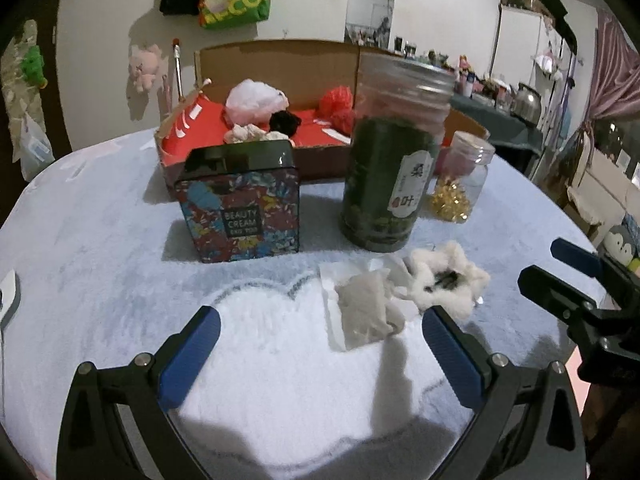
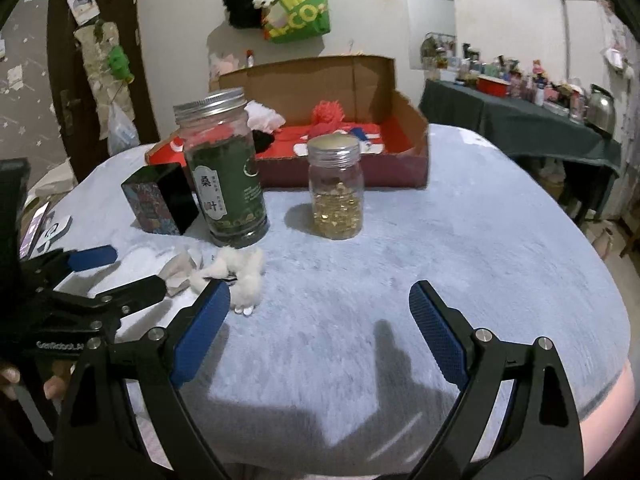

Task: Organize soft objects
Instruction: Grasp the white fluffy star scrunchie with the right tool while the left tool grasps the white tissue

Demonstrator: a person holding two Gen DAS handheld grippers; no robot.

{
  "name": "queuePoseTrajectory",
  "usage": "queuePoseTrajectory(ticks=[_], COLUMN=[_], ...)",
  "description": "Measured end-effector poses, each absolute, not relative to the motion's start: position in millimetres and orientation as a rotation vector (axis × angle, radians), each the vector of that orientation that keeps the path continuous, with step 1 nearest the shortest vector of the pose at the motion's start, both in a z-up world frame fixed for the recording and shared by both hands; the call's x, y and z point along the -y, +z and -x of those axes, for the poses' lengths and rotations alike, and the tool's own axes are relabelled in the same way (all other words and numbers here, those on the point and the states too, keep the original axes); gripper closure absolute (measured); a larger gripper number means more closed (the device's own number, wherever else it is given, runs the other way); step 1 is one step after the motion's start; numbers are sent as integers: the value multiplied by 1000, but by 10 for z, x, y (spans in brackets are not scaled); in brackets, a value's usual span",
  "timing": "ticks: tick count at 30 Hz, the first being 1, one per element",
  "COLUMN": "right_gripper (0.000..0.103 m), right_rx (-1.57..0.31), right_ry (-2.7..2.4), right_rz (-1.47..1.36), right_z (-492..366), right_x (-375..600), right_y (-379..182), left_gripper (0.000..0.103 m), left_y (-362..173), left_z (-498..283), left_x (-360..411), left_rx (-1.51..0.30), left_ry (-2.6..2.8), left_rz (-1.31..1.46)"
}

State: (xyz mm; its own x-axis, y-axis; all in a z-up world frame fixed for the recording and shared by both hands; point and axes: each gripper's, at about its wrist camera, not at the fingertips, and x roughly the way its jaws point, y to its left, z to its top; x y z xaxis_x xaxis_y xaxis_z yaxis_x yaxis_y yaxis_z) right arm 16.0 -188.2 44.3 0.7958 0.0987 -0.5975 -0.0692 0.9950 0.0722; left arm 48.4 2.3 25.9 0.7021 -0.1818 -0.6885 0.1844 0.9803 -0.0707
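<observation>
the right gripper [image 2: 320,320] is held wide open and empty above the pale blue cloth [image 2: 460,240]. a fluffy white cotton piece [image 2: 248,276] is seen just beside its left finger, before a green-filled jar [image 2: 224,172].

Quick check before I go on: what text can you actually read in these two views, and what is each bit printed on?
"BEAUTY CREAM": patterned tin; the line under it is too blurred.
"MEC" over "CO": green bag on the wall, partly cut off.
"桑叶": label of the green jar; its small print is unreadable.
"GenRobot", roughly: left hand-held gripper, partly hidden.
Small jar: no text.
</observation>
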Motion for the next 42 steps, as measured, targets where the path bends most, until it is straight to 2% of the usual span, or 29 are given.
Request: queuePoseTrajectory(ticks=[7,12,26,34,35,37,38,40,41,42], right_gripper=[11,11,11,11,11,11,11,11,14,26], right_rx=[-735,-759,-837,-841,-840,-839,-840,-845,-847,-849], right_ry=[186,209,256,267,291,341,358,368,377,390], right_rz=[-53,-42,118,-11,-14,-7,4,33,50,72], right_z=[-430,-524,-679,-700,-701,-717,-734,-769,-782,-793], right_x=[1865,1832,1485,1848,1844,1802,1770,1697,1657,1609], right_y=[391,363,228,319,326,342,342,332,318,304], left_gripper=[0,0,0,1,3,16,18,29,32,43], left_y=[185,184,212,248,244,234,228,222,227,235], left_z=[-661,-685,-643,-684,-700,-737,-754,-787,-797,-801], left_x=[-16,-37,-326,-175,-151,-110,-96,-62,-52,-41], left_rx=[-848,-844,-855,-840,-842,-850,-856,-862,-858,-854], left_ry=[-251,-245,-256,-325,-331,-349,-358,-378,-387,-401], left_rz=[-73,-147,-137,-148,-152,-158,-159,-160,-159,-156])
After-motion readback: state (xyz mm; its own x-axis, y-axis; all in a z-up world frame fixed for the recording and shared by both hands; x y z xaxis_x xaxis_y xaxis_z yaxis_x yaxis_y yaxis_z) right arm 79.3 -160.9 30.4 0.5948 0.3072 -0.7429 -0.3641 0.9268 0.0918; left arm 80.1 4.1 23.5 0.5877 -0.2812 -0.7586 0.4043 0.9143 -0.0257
